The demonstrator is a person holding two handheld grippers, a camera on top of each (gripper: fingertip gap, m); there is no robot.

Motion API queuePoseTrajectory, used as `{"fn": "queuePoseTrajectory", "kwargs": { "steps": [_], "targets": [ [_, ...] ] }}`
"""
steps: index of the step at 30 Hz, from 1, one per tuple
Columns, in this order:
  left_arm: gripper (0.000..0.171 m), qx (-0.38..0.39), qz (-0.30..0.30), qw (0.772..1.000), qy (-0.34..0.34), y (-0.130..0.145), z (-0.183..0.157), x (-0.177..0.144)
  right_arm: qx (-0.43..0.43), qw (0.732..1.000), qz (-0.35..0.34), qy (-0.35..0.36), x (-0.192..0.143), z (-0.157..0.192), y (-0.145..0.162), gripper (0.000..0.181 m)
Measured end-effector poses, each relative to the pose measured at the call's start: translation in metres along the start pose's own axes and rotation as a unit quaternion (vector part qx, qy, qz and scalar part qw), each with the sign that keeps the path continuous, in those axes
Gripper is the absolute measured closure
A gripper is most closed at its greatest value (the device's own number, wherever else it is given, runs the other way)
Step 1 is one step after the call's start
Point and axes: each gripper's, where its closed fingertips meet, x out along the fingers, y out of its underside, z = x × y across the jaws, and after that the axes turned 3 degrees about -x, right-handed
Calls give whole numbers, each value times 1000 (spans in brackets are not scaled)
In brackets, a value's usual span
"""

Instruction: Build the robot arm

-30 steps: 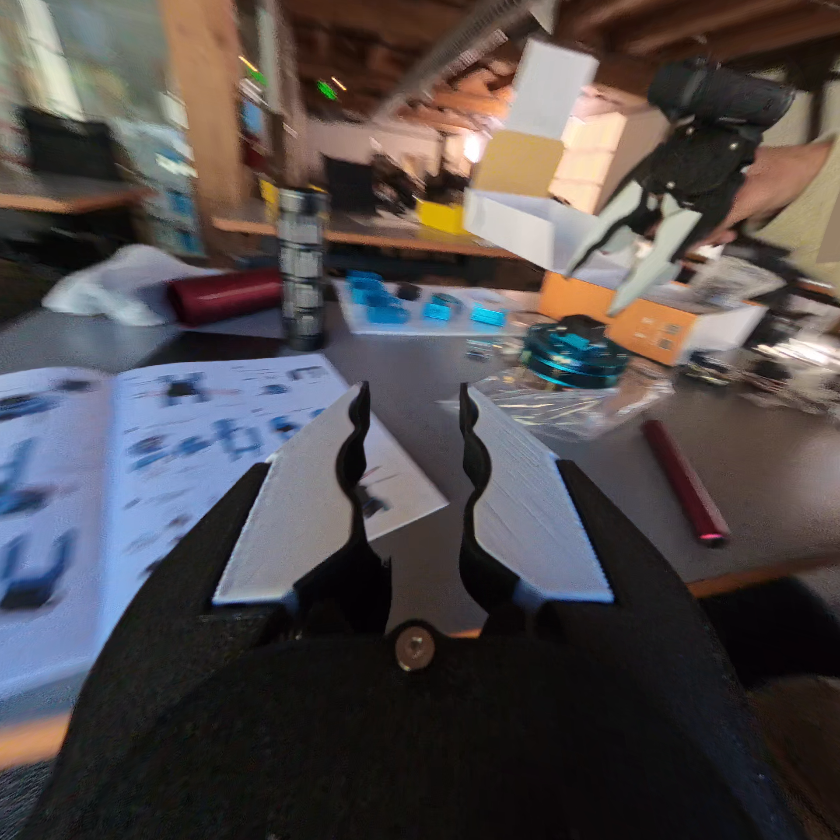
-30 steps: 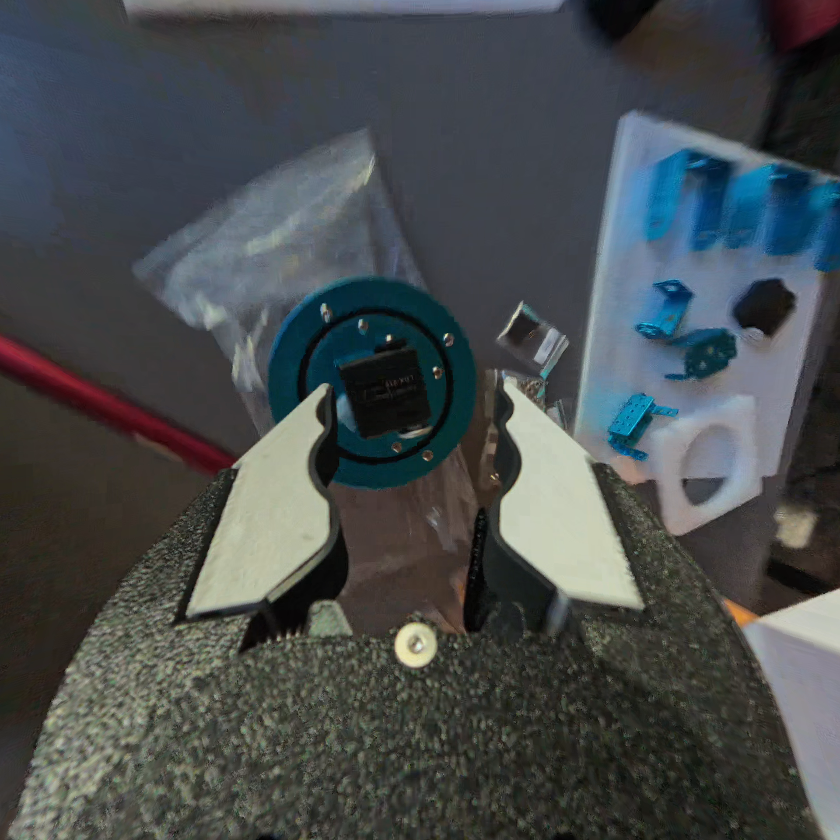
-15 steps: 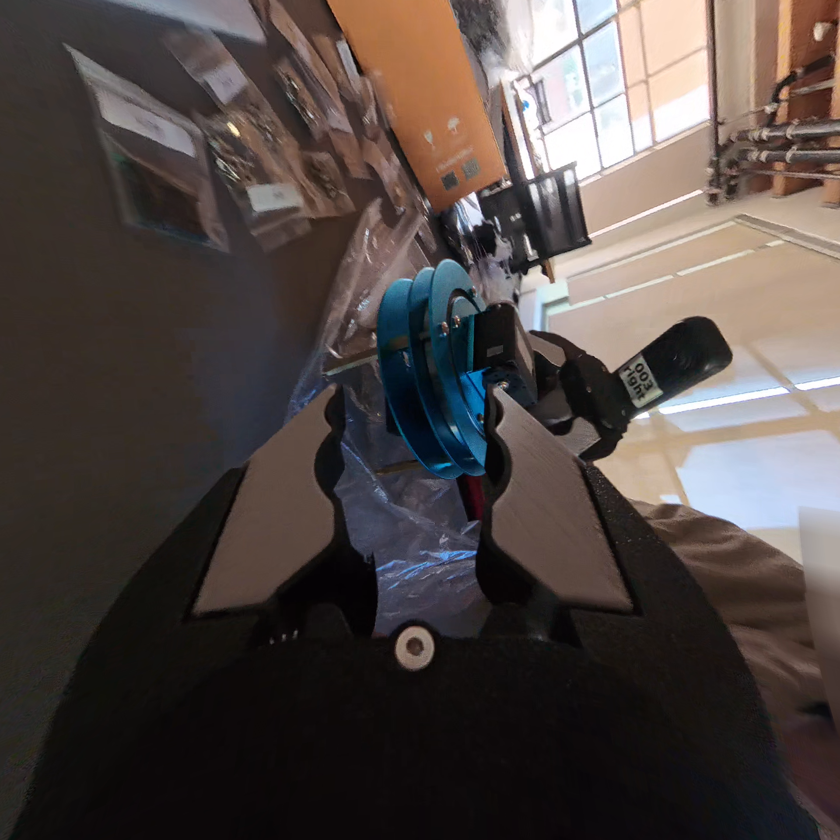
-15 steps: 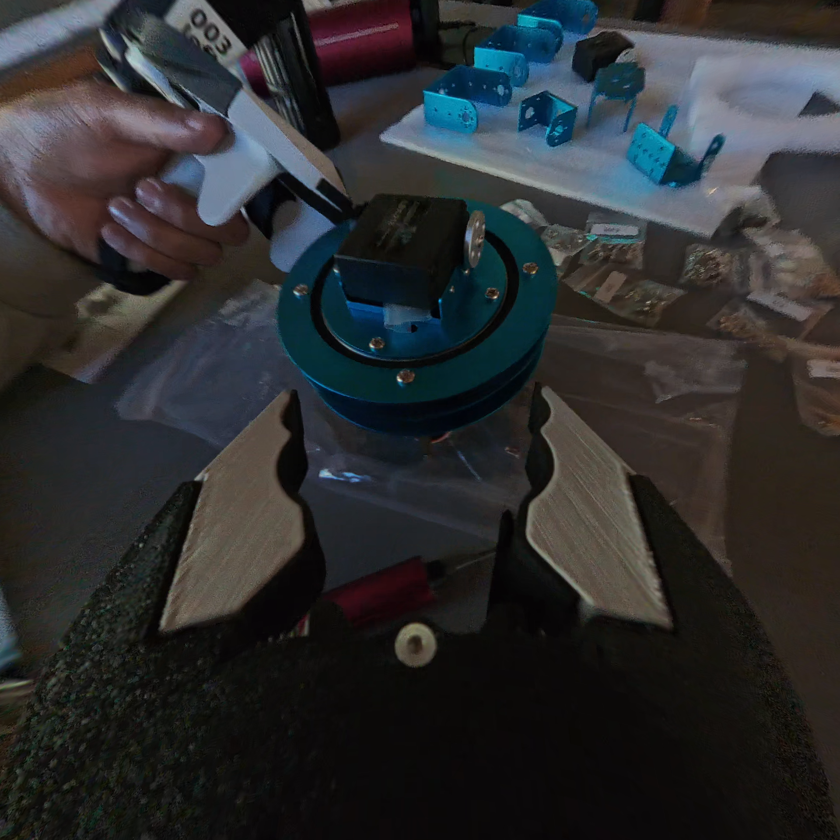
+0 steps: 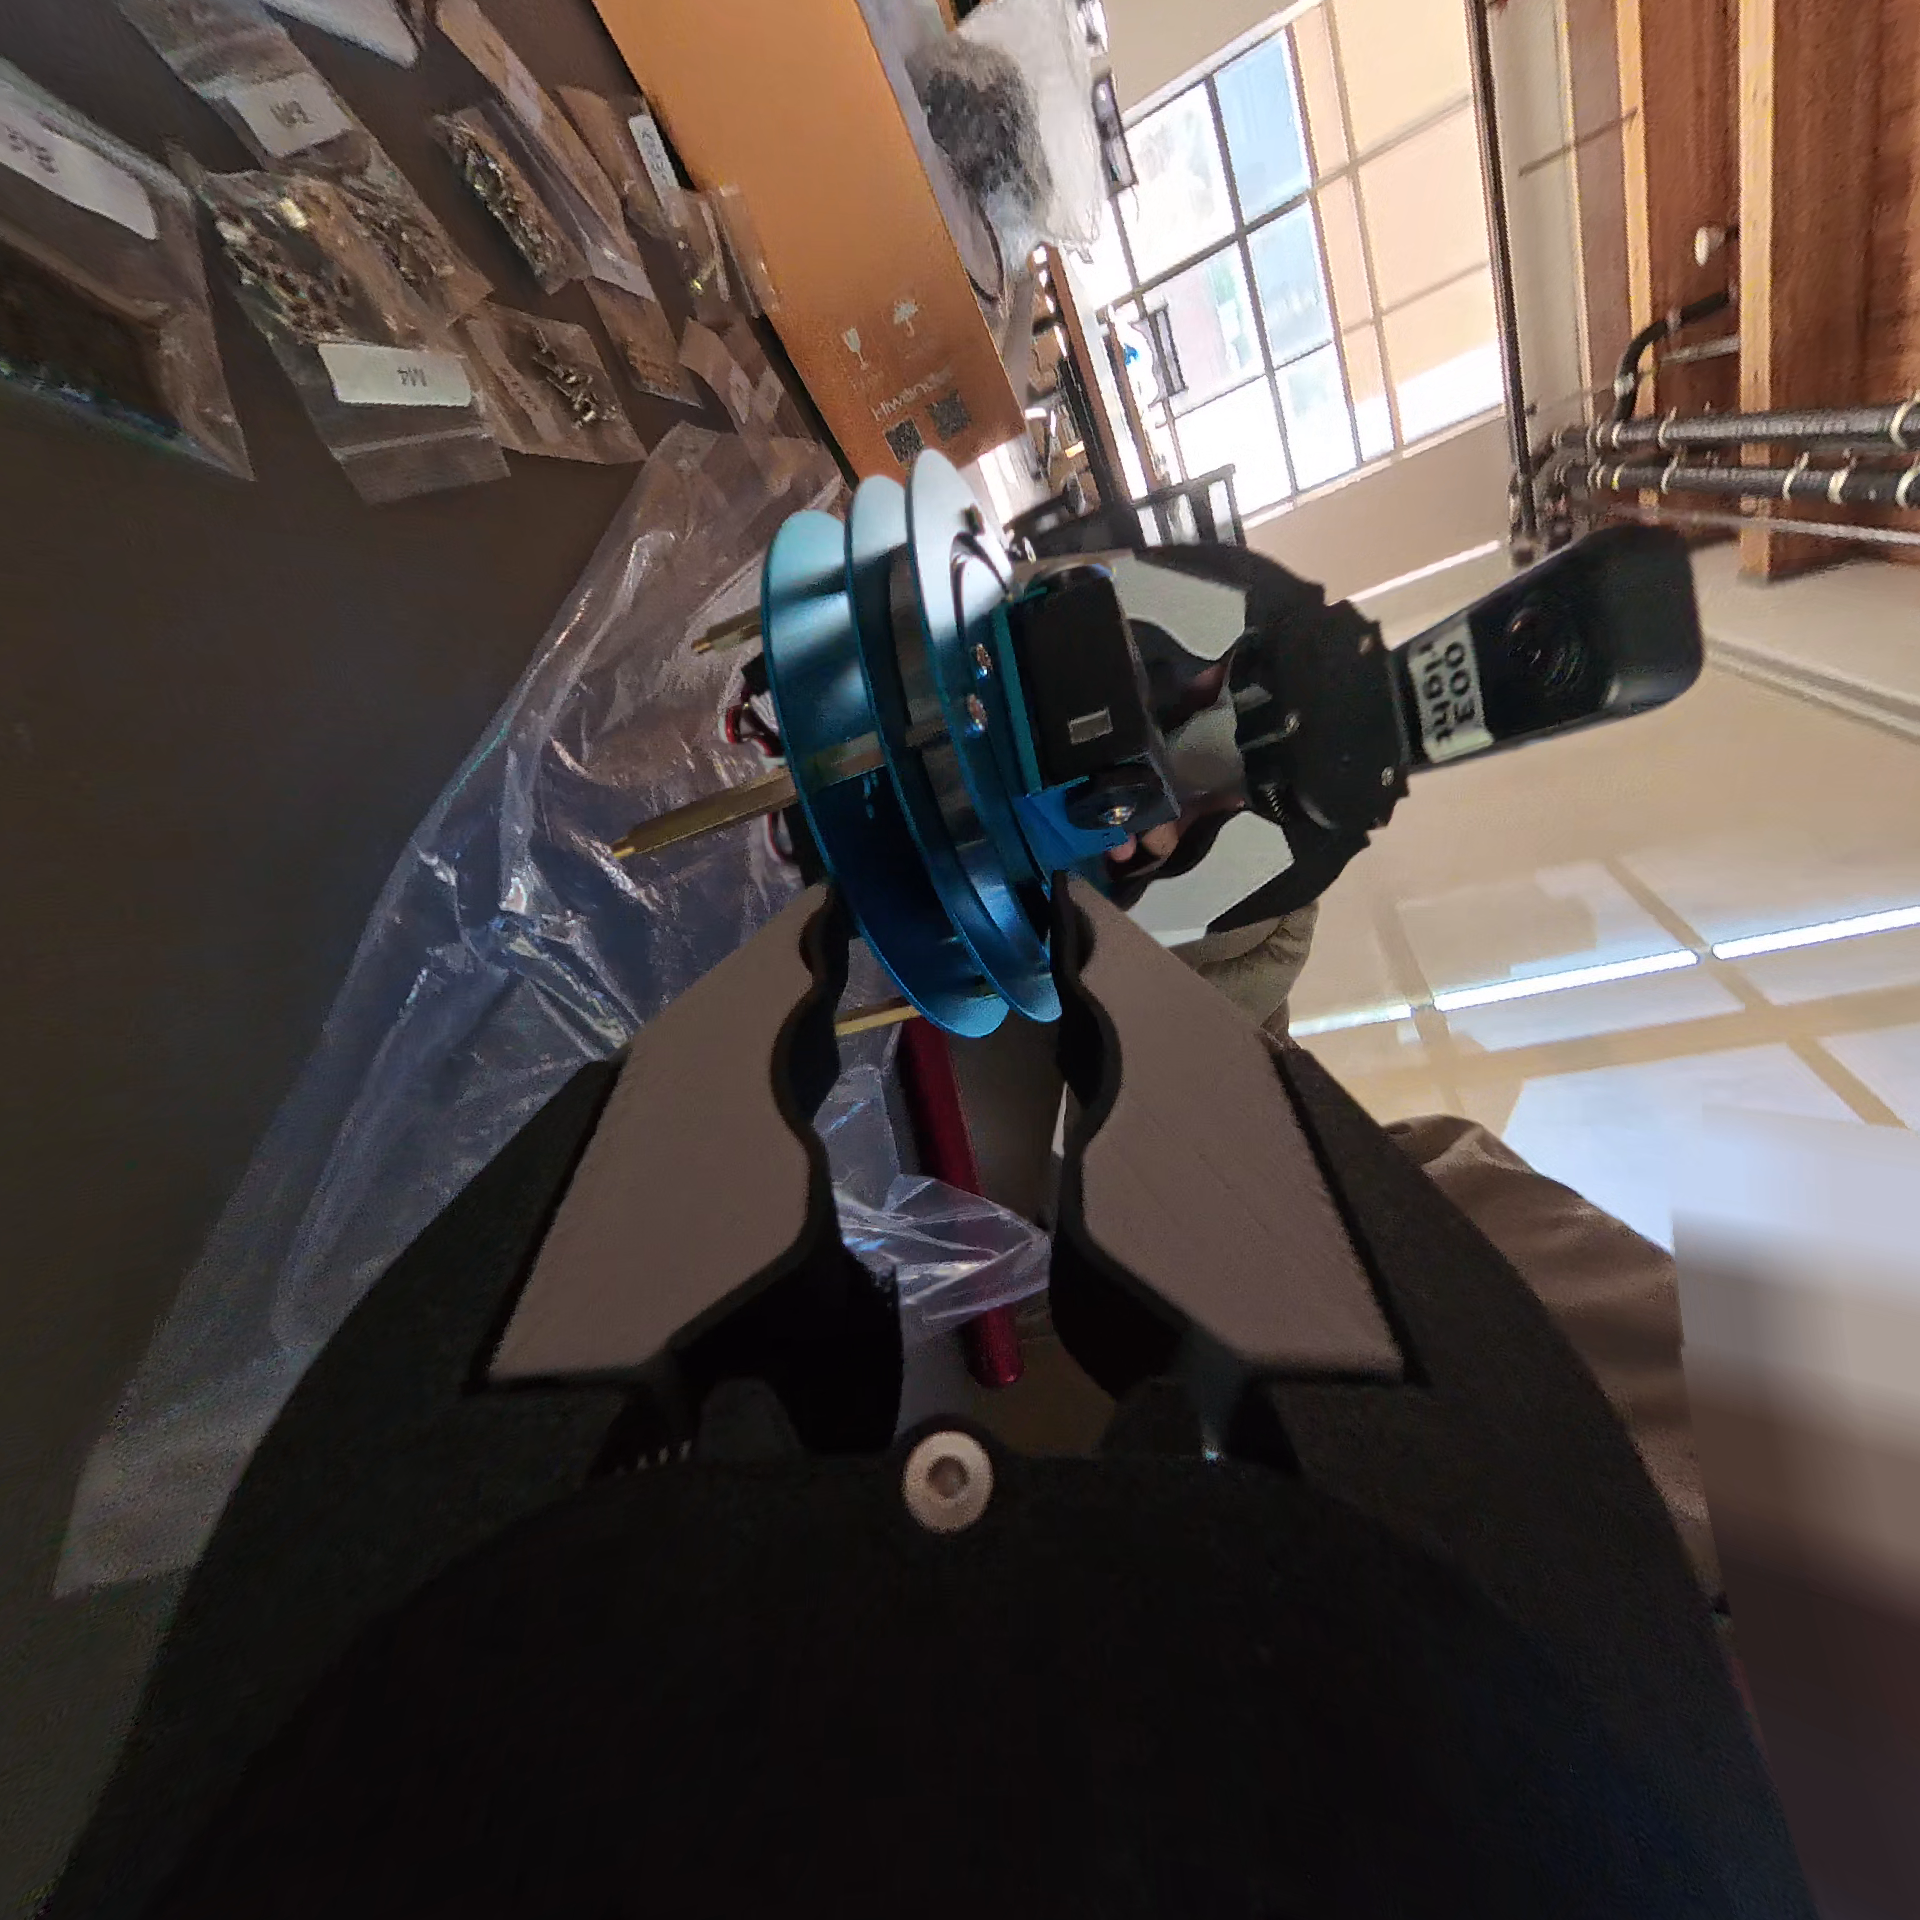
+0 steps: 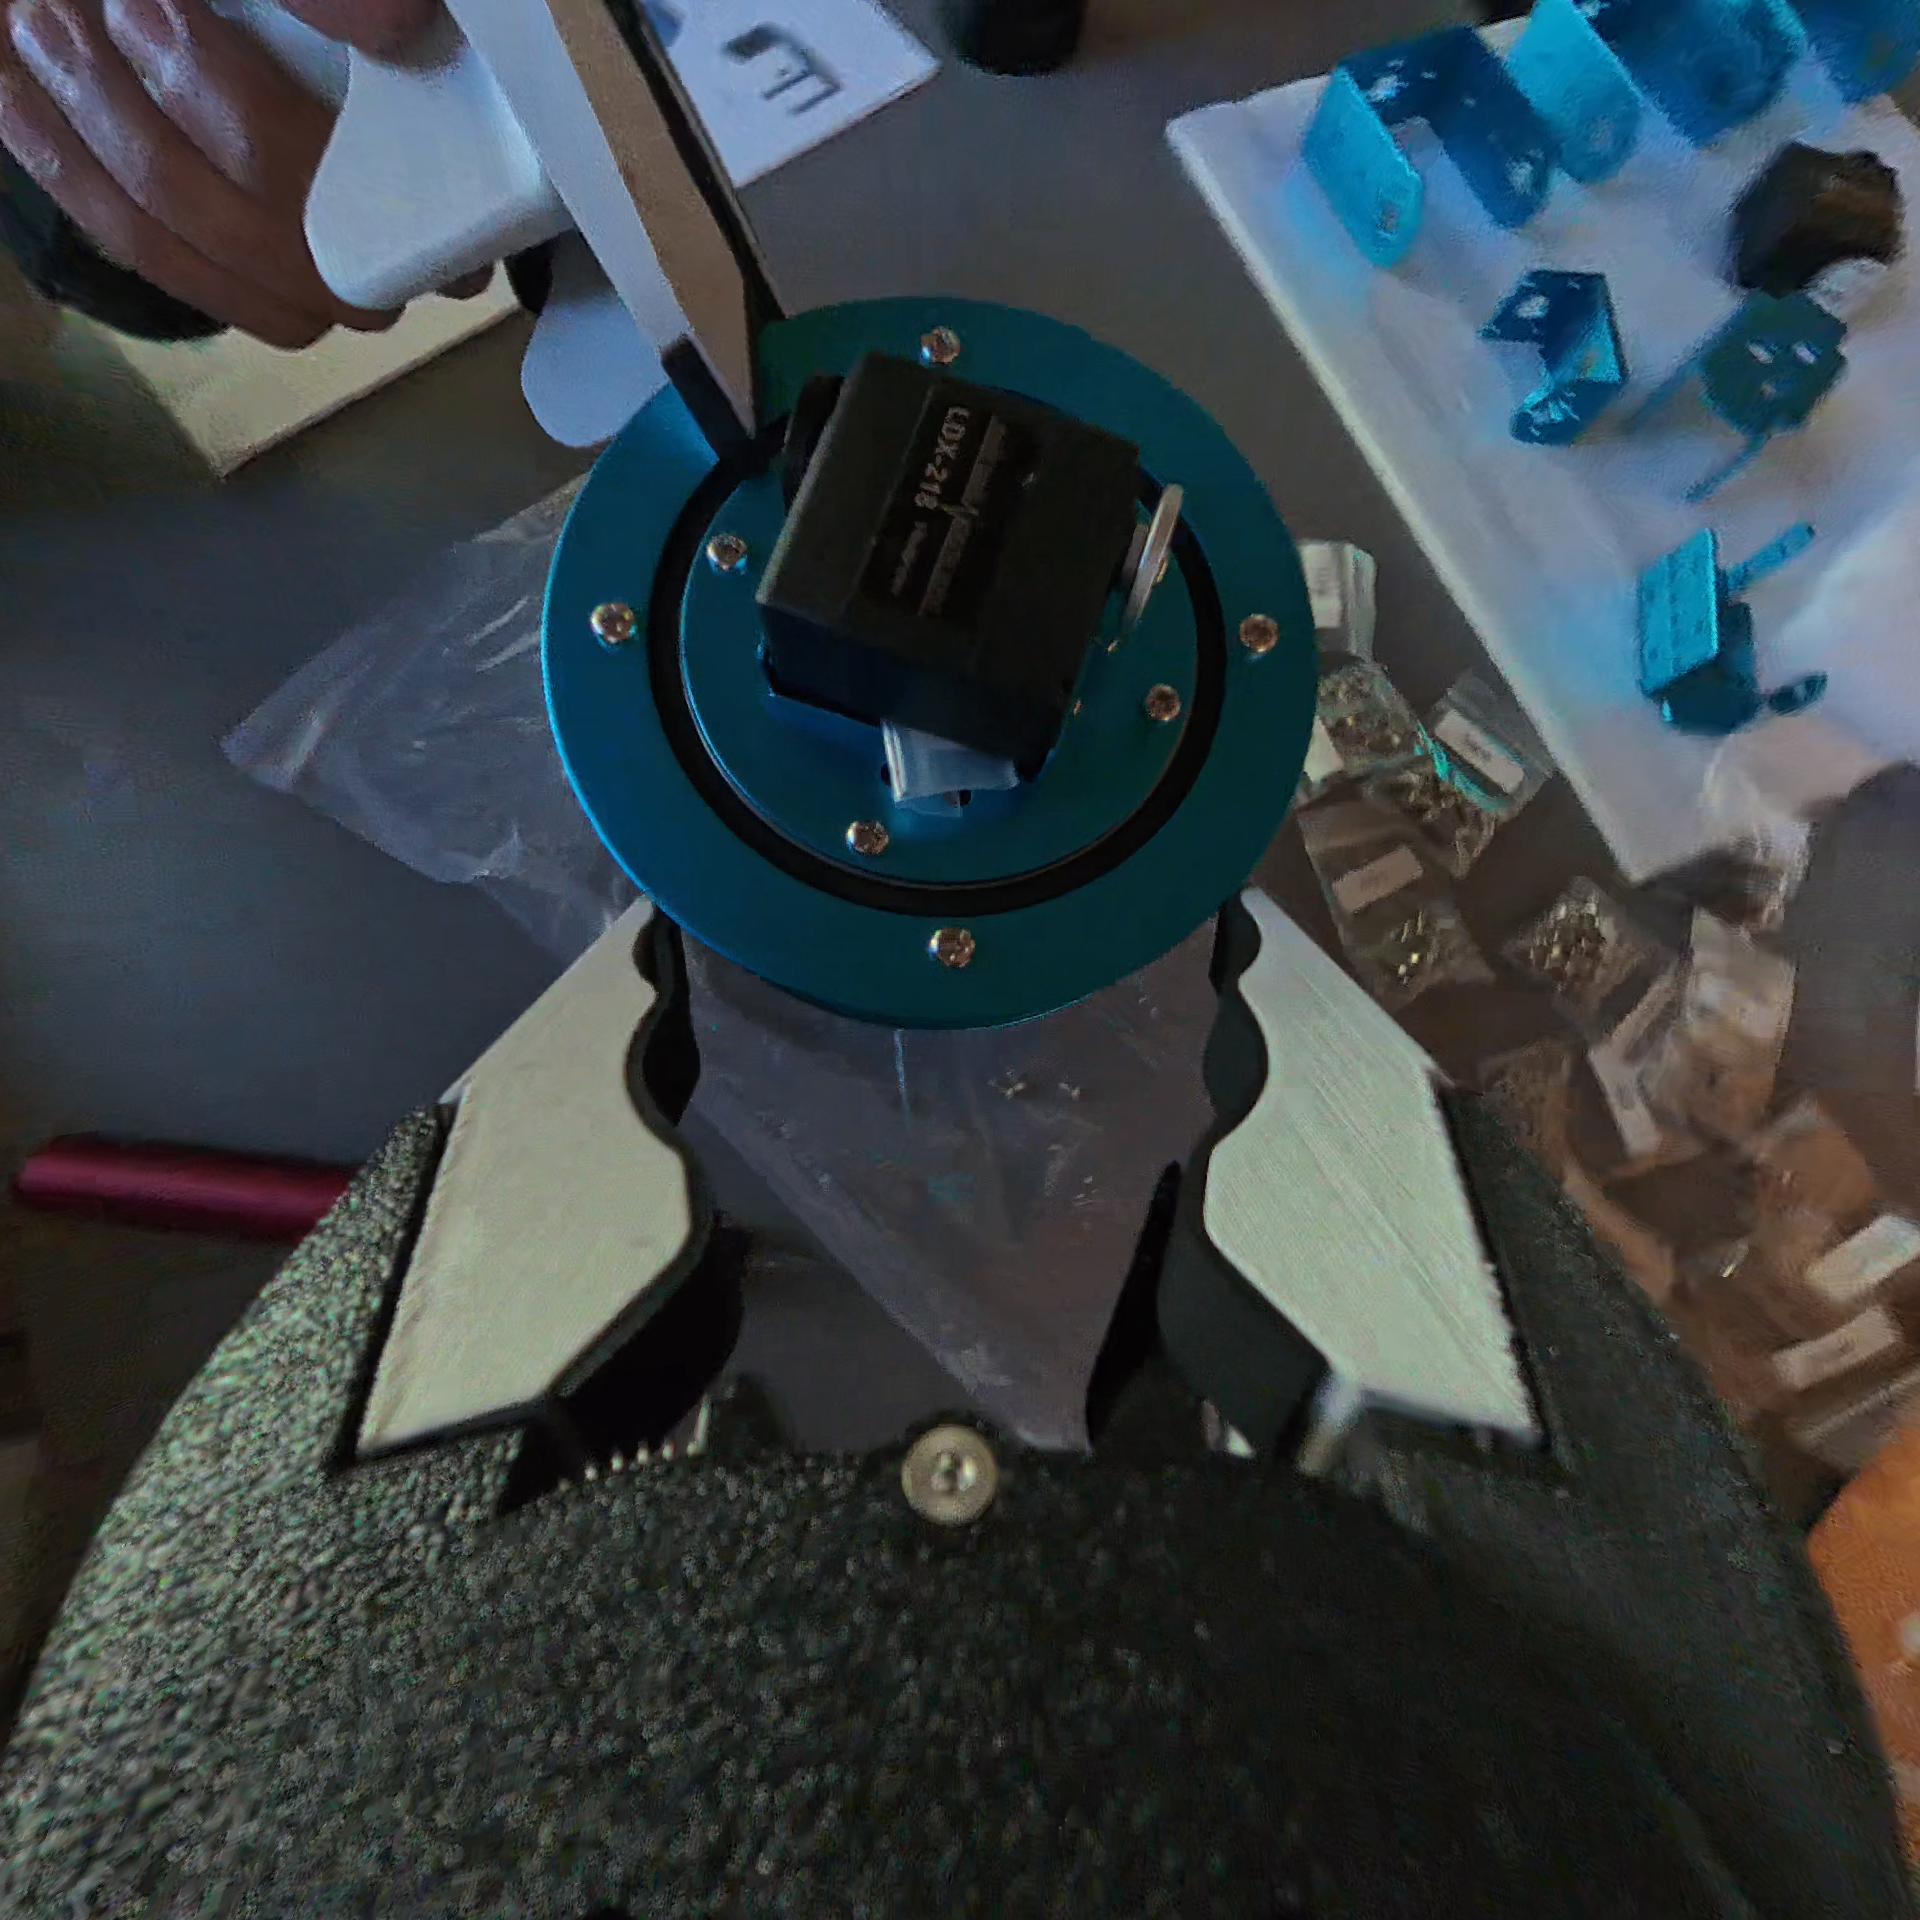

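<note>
round blue metal base (image 6: 914, 935) lifted off bag — both grippers open.

Blue disc assy (image 6: 914, 935), blk servo (image 6: 935, 582)

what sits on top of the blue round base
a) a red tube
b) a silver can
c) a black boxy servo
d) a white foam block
c: in the right wrist view a black servo sits at the centre of the blue base, ringed by small screws; the red tube lies apart on the table.
</note>
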Motion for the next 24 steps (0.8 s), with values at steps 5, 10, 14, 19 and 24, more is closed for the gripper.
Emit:
{"fn": "queuePoseTrajectory", "kwargs": {
  "steps": [5, 10, 14, 19, 24],
  "targets": [
    [133, -32, -42, 998, -45, 20, 14, -4, -176, 976, 78, -104, 18, -12, 0, 83],
    [132, -52, -63, 993, -82, 42, 22, -3, -232, 942, 119, -212, 33, -6, 18, 93],
    [130, -38, -59, 992, -106, 52, 21, 0, -244, 937, 85, -233, 34, -3, 18, 95],
    [124, 16, -53, 990, -128, 57, 22, -2, -183, 964, 38, -187, 25, -21, 20, 101],
    [116, 184, -111, 959, -184, 56, 4, -34, -53, 988, -91, -109, -26, -29, 28, 117]
  ]
}}
